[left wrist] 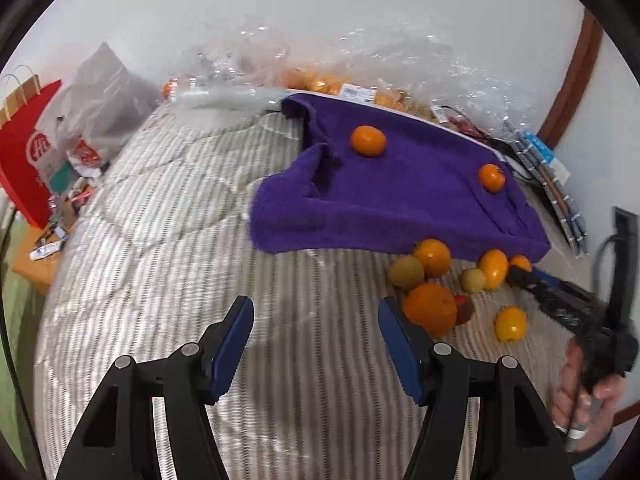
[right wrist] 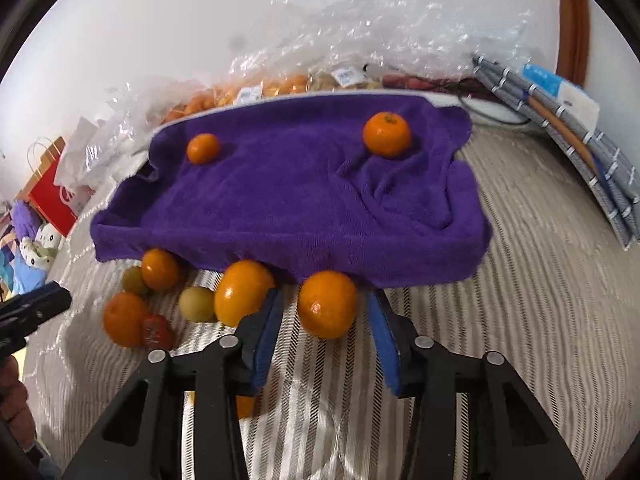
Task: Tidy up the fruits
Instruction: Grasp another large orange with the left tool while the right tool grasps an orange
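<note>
Your right hand-held gripper (right wrist: 324, 328) stands apart around an orange (right wrist: 327, 304), pads not pressing. Only the left view shows your left hand-held gripper (left wrist: 316, 332) apart over bare bed (left wrist: 160, 240); the purple towel (right wrist: 288, 200) hides what's beneath.

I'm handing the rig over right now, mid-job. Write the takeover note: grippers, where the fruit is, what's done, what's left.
Left gripper: open, empty, above the striped bedspread, beside the large orange.
Right gripper: open around an orange at the towel's front edge; pads not clearly pressing on it.
Done: two small oranges sit on the purple towel.
Left: the loose pile in front of the towel, oranges, two yellow-green fruits and a small red fruit.
</note>
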Motion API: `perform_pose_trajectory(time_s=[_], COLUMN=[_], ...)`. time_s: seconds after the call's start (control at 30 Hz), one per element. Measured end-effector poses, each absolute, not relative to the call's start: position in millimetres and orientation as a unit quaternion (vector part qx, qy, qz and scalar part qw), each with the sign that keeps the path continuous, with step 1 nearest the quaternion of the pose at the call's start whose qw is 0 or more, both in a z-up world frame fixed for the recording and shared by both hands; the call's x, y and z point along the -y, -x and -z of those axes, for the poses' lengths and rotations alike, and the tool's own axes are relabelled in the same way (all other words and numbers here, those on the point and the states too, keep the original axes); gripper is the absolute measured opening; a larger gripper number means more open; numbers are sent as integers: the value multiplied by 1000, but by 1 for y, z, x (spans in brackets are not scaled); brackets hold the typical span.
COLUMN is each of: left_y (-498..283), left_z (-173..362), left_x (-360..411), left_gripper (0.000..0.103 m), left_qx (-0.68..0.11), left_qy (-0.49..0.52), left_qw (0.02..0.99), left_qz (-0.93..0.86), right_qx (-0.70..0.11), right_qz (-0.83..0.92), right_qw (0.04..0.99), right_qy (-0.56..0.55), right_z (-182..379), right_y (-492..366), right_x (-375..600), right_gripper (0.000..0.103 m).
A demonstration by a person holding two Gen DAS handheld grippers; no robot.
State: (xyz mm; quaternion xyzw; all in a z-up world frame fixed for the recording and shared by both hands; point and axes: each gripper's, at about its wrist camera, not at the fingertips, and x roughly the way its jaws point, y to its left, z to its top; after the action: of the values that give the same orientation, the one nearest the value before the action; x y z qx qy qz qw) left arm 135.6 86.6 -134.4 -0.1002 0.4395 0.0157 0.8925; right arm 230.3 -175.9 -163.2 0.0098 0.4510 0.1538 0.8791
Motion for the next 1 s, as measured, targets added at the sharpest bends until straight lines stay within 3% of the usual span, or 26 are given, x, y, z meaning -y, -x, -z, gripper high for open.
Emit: perform_pose_trajectory(time_s=[0.1,0.47,0.57,0.63,0.67,1.0], left_y=[-138,-157,-164,-166,-166,-149], left_z=[138,152,159,162,163,160], left_x=[-76,-36,-31,-29,-29,-47], left_gripper=[63,63,60,41,39,40], left_qx=[-442,-456,-469,-474,-475,-472], left_qy=[102,107,123,124,123,94], left_qw=[891,881,872,868,867,876], left_qz=[10,62,76,84,84,36], right_qx=[-450,-434,-434,-437,-431,-430], right_qz=[-154,-138,-134,-138,-143,-137], right_qw=[880,890,891,888,890,892], right_qy=[-15,-28,-27,-31,-36,-11], right_z=[168,162,167,168,167,167], right_y=[-231,-201,-191,-187,-186,-185], right_x=[177,230,242,247,249,239], right_gripper=[32,32,32,32,32,32])
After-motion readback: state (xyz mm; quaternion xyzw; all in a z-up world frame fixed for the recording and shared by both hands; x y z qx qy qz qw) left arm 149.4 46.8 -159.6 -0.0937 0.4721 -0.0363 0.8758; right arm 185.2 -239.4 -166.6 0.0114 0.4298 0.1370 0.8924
